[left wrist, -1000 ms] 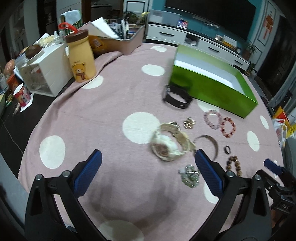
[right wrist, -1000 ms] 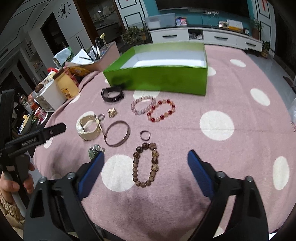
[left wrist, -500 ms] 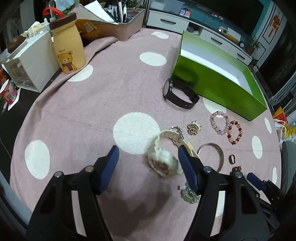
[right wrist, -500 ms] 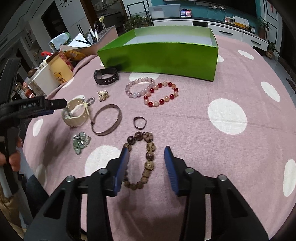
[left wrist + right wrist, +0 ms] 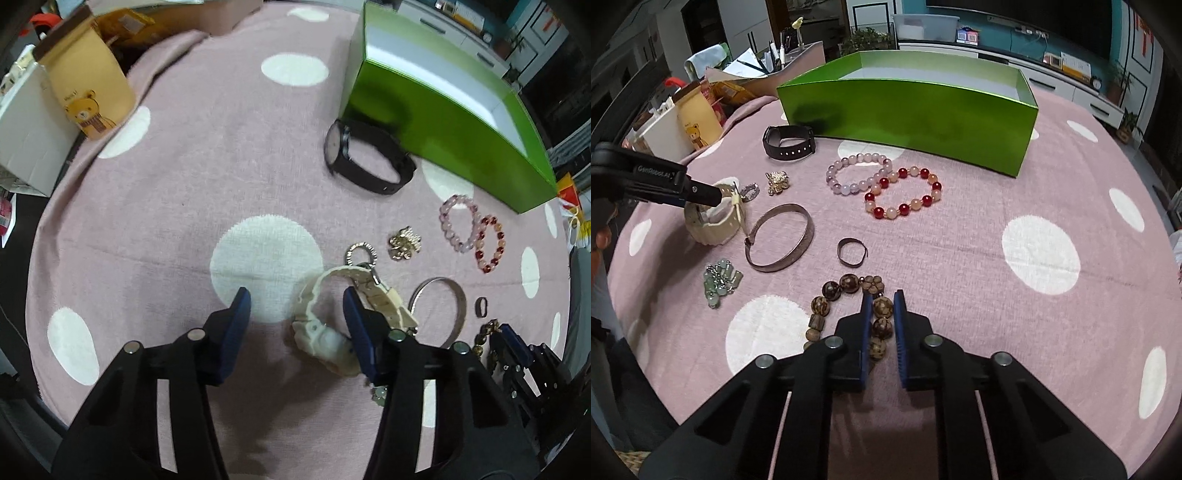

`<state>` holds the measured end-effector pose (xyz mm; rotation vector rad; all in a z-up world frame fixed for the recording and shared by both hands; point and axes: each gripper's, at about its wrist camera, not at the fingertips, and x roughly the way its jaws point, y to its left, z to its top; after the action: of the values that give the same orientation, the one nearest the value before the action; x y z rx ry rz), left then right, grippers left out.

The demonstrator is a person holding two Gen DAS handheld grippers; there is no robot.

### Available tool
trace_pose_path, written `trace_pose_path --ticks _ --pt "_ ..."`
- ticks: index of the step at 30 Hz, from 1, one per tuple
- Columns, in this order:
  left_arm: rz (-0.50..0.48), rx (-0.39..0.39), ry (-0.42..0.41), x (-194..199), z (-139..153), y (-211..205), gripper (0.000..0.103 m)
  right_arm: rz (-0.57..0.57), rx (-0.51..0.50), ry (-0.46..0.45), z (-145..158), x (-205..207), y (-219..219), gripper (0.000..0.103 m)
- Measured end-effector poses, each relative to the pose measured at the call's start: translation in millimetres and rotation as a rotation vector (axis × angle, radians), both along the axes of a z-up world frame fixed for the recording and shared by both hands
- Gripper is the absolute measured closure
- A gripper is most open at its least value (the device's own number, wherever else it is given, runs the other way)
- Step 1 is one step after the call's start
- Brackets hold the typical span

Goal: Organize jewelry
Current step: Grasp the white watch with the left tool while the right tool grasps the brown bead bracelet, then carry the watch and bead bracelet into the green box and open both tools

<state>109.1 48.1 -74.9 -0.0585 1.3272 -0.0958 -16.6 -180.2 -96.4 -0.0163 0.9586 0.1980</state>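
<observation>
- A round table under a pink cloth with white dots holds scattered jewelry.
- The left gripper sits low over the cloth with its blue fingers apart. A cream watch lies partly between them; the right finger is inside the watch's loop, the left finger stands clear on a white dot. Nothing is clamped.
- The right gripper has its fingers drawn close on either side of one strand of a brown bead bracelet, near a flower-shaped bead. Whether the pads actually press the beads cannot be told.
- A green box, open on top, stands at the far side of the table.
- A black watch lies just in front of the box's left corner.
- A pale purple bracelet and a red bracelet lie side by side, touching, near the box.
- A silver bangle lies just beside the cream watch, and a small dark ring lies to the bangle's right.
- A gold charm and a small silver ring lie beyond the cream watch.
- A green bead cluster lies near the bangle, on the near side.
- A yellow bottle with a bear picture stands at the table's left edge.
</observation>
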Motion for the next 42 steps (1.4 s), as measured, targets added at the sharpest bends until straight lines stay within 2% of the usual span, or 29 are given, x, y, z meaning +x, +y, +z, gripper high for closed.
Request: trace_pose_path --ticks 2,4,5,8,15,20,25,32,37,42 --pt "-0.015 0.024 0.032 5 -7 -2 0.073 0.001 -0.002 -0.005 0 0 1 0.092" --pt "-0.019 0.056 0.023 5 -8 -3 0.083 -0.001 0.003 -0.011 0 0 -2 0.093" --pt "-0.018 0.045 0.02 5 -8 -3 0.091 -0.003 0.009 -0.013 1 -1 -3 0.093" --pt "-0.012 0.016 -0.013 -1 -5 2 0.097 -0.008 0.037 -0.029 9 -4 -8 0.093" --pt "-0.01 -0.043 -0.108 -20 5 8 0.097 -0.013 0.065 -0.09 34 -7 -11 0.093" --pt "-0.02 -0.065 -0.176 -25 29 -5 0.097 -0.008 0.078 -0.152 59 -4 -15 0.093" --pt "-0.028 -0.08 -0.249 -8 57 -22 0.097 -0.022 0.073 -0.234 90 16 -24 0.093" --pt "-0.049 -0.085 -0.355 34 95 -55 0.097 -0.044 0.105 -0.314 125 71 -43 0.093" --pt "-0.068 -0.064 -0.397 71 104 -82 0.097 -0.054 0.158 -0.305 125 116 -56 0.093" --pt "-0.072 -0.058 -0.367 108 90 -101 0.097 -0.071 0.233 -0.23 100 157 -70 0.092"
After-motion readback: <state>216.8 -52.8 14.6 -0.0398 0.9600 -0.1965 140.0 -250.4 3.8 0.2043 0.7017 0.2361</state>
